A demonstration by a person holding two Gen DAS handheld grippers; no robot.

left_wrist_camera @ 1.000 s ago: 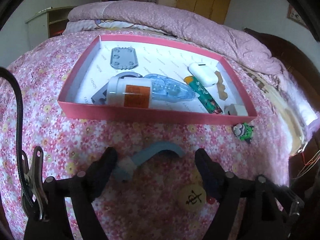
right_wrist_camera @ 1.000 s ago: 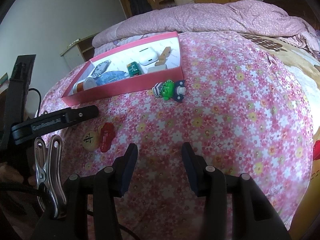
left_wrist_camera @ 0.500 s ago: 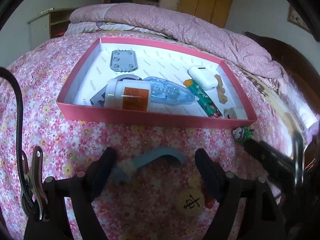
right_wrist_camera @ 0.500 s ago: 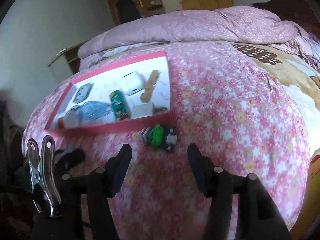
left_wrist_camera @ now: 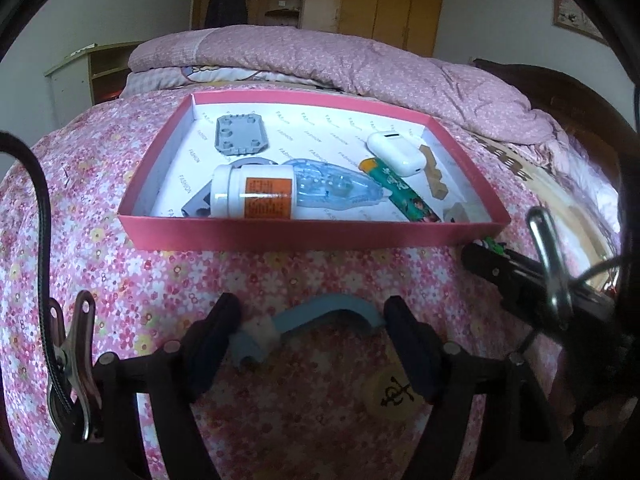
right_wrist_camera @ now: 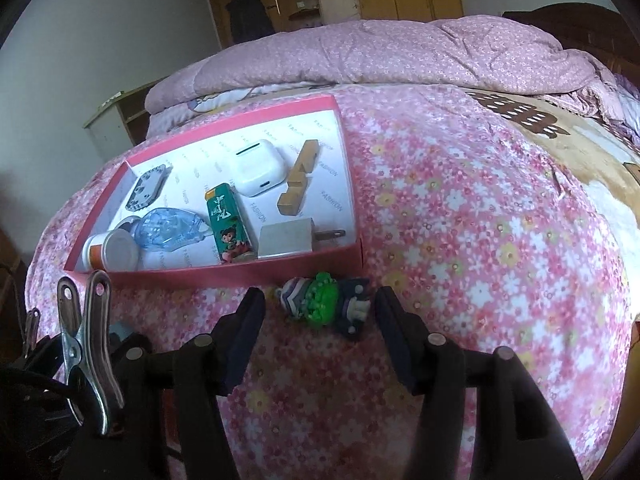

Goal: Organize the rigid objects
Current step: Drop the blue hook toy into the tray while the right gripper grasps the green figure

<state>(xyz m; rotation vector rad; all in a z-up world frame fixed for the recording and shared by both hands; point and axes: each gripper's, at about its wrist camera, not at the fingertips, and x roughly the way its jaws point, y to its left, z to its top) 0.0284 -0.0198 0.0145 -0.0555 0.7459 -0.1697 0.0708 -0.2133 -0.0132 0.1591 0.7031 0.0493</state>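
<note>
A pink box point(left_wrist_camera: 312, 236) point(right_wrist_camera: 224, 276) lies on the flowered bedspread and holds a white bottle point(left_wrist_camera: 252, 196), a clear blue piece point(left_wrist_camera: 336, 192), a grey plate point(left_wrist_camera: 240, 136), a white earbud case point(right_wrist_camera: 258, 168), a green tin point(right_wrist_camera: 228, 220), a wooden block point(right_wrist_camera: 300, 180) and a charger plug point(right_wrist_camera: 286, 240). My left gripper point(left_wrist_camera: 314, 328) is open around a blue curved hook point(left_wrist_camera: 304, 324) on the bed. My right gripper point(right_wrist_camera: 320, 316) is open around a green toy figure point(right_wrist_camera: 324, 306) by the box's near right corner.
A round cream token with a black character point(left_wrist_camera: 394, 396) lies by my left gripper's right finger. My right gripper also shows in the left wrist view point(left_wrist_camera: 520, 280). A folded pink quilt point(right_wrist_camera: 400, 52) lies behind the box. Wooden wardrobes stand at the back.
My right gripper has moved forward to the box's corner and now brackets the green toy. My left gripper has stayed open around the blue hook, moving slightly closer.
</note>
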